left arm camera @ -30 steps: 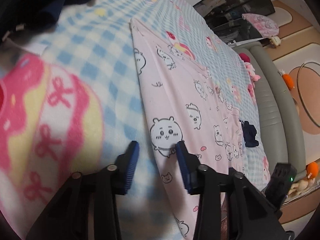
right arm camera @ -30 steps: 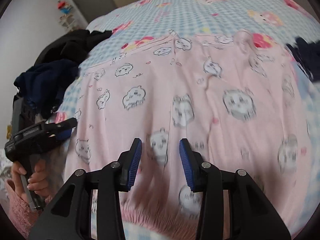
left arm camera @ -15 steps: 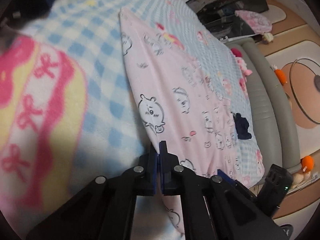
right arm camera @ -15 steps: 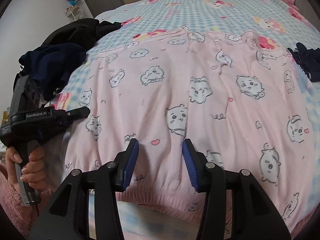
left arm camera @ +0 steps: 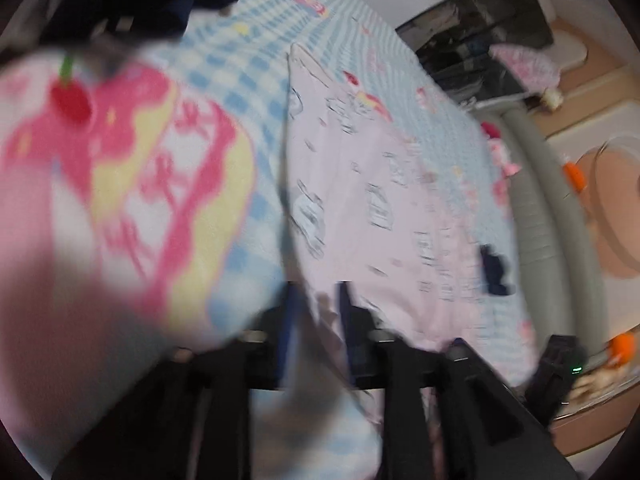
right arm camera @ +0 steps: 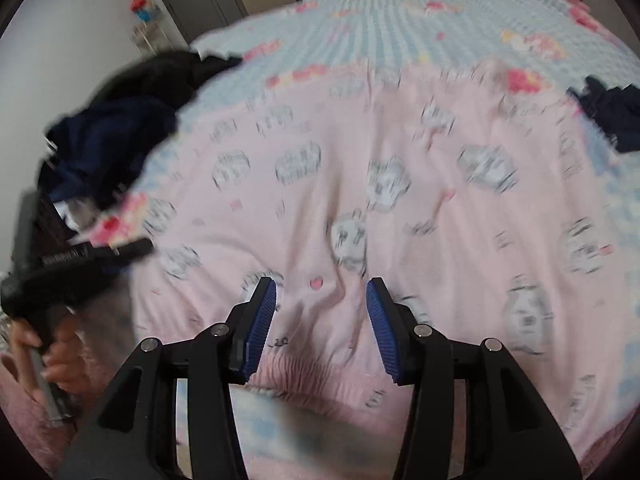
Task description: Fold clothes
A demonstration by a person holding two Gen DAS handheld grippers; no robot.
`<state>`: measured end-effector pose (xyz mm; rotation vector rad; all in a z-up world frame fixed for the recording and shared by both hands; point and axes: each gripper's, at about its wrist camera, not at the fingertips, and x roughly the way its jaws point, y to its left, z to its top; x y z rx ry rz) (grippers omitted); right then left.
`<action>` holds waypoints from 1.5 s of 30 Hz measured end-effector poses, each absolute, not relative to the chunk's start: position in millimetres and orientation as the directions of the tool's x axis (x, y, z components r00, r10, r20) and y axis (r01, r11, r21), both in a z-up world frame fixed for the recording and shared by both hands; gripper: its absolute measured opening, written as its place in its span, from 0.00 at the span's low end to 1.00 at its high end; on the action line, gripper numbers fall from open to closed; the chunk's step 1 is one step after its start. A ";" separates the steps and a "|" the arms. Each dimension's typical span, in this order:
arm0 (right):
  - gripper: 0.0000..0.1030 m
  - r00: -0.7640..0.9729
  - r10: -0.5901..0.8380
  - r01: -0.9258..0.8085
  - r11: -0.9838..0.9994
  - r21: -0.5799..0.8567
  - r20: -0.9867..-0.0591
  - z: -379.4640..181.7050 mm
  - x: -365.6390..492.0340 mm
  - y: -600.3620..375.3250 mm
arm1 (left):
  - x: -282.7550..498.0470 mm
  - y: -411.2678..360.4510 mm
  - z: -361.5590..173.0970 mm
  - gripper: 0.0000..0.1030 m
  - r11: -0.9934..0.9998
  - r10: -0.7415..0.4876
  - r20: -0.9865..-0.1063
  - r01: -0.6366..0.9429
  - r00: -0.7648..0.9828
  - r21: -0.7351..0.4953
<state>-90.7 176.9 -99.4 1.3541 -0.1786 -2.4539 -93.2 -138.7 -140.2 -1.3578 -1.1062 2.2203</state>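
Pink cartoon-print pyjama garment (right arm camera: 400, 208) spread on blue checked bedspread (right arm camera: 400, 20)
Right gripper (right arm camera: 321, 300) gapes over its elastic hem; left gripper (left arm camera: 316, 308) parted at its side edge

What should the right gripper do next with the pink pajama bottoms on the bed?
Probably close on the waistband: the right gripper is open, its pads straddling a raised fold of the pink pajama bottoms just above the elastic edge, while the left gripper sits at the side edge.

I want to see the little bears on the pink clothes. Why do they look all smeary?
Left wrist view: motion blur smears the pink garment and checked blanket. Right wrist view: bear prints are streaked too, while the right gripper looks sharp; fisheye bends the edges.
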 end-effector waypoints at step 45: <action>0.53 -0.416 -0.368 0.322 -0.915 0.243 -0.832 -130.9 -141.2 109.9 | -157.2 -159.7 -145.2 0.06 -0.742 0.540 -0.693 0.118 -0.478 -0.660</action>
